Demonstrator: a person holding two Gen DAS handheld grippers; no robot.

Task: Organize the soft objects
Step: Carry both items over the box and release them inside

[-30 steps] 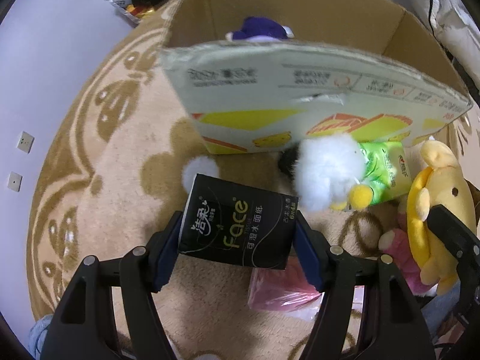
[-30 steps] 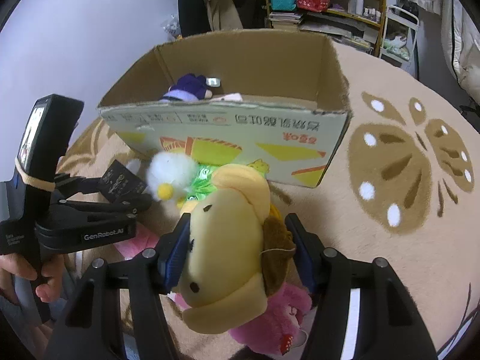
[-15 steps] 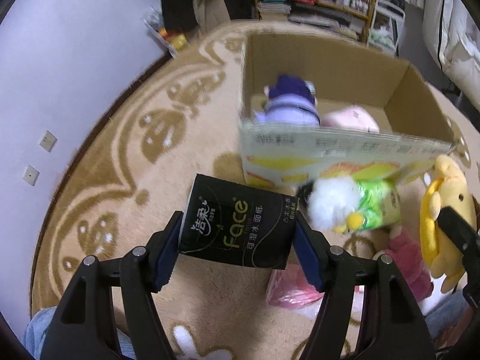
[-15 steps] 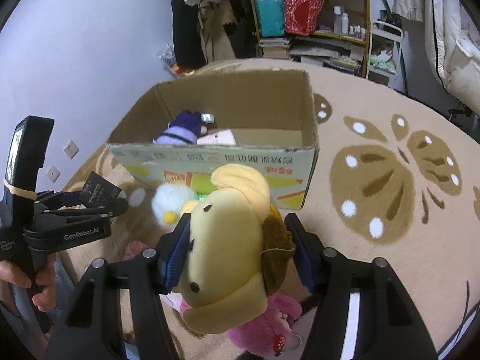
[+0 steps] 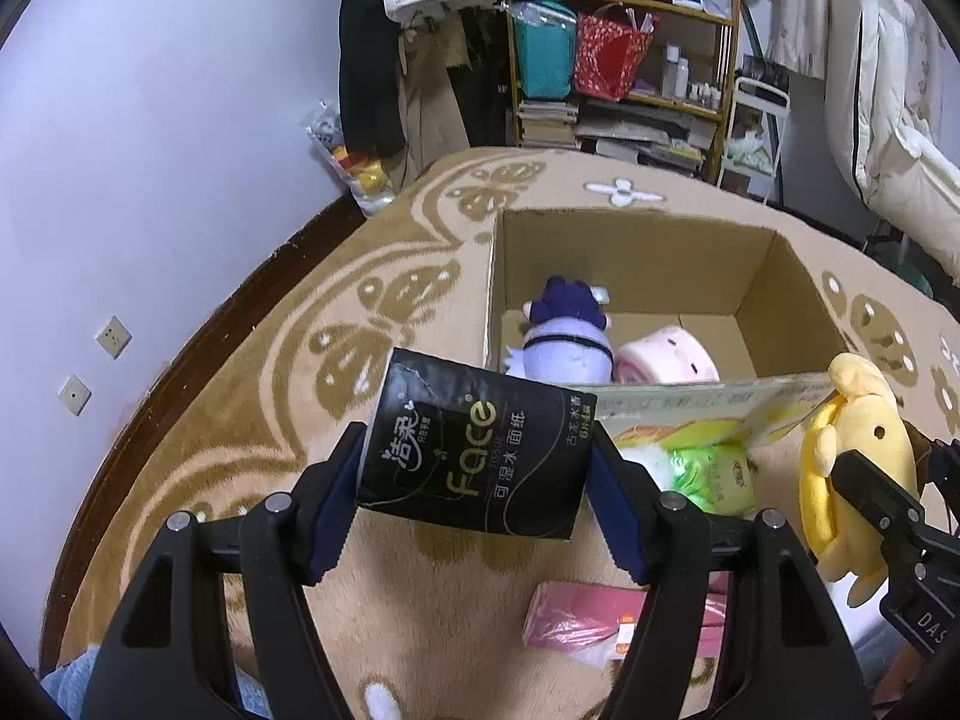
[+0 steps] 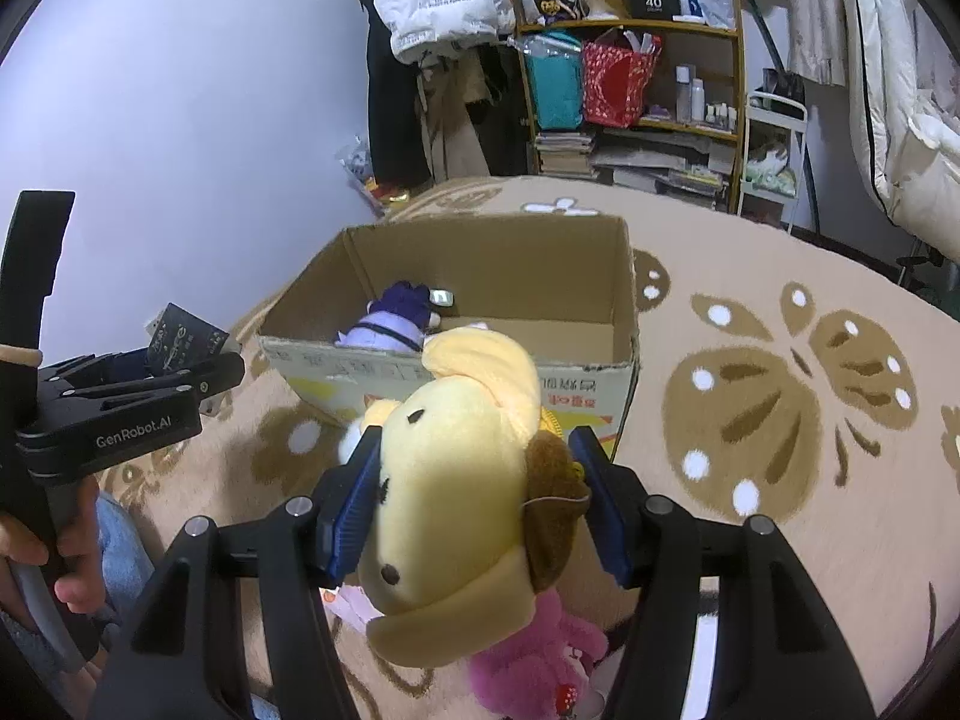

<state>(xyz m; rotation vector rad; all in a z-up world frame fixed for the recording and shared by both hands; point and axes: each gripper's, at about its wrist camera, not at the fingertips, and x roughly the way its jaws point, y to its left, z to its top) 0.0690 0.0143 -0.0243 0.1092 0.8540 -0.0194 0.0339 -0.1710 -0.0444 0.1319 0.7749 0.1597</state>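
Note:
My left gripper is shut on a black tissue pack and holds it high above the rug, before the cardboard box. My right gripper is shut on a yellow plush dog, raised near the box's front wall. Inside the box lie a purple plush and a pink plush. The left gripper with its pack also shows in the right wrist view. The yellow plush also shows in the left wrist view.
On the rug by the box lie a green tissue pack, a white fluffy toy, a pink packet and a pink plush. A cluttered shelf and hanging clothes stand behind. The wall is to the left.
Both grippers have risen with their loads. The box now sits lower in view and its inside shows, with the purple and pink plush.

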